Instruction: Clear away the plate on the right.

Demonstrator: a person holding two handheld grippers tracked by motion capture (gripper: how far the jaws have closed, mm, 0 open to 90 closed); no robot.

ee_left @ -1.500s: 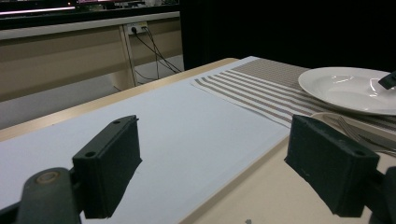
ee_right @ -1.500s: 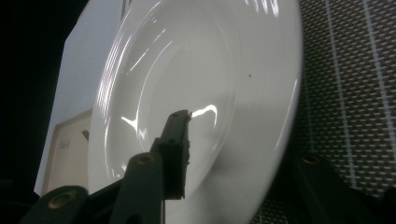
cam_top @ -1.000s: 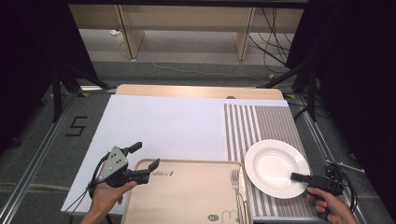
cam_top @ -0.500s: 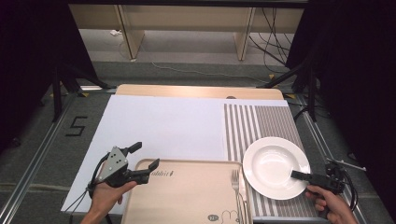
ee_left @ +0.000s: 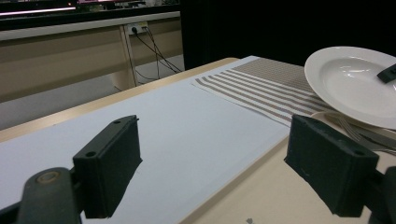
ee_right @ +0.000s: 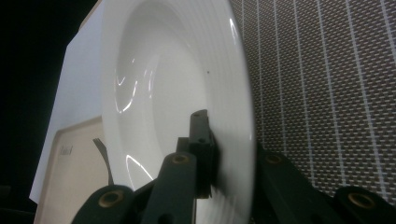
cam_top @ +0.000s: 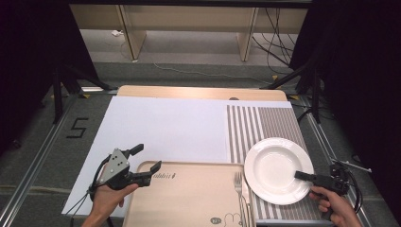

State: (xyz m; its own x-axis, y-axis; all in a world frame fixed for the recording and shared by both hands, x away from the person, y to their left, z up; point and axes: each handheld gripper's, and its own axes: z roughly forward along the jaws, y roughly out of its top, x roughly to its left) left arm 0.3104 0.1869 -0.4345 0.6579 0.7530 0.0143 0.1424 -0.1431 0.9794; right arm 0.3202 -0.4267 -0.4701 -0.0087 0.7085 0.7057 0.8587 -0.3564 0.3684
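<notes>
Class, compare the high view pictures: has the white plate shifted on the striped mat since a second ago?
No. The white plate overlaps the striped mat and the tray corner as before, while the right gripper has just been closing on its rim.

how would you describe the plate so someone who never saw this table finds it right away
Start at the grey-and-white striped placemat on the table's right side. At its near end sits the round white plate, beside the beige tray and its fork. It is the one round, glossy white dish, and the right gripper is shut on its rim.
</notes>
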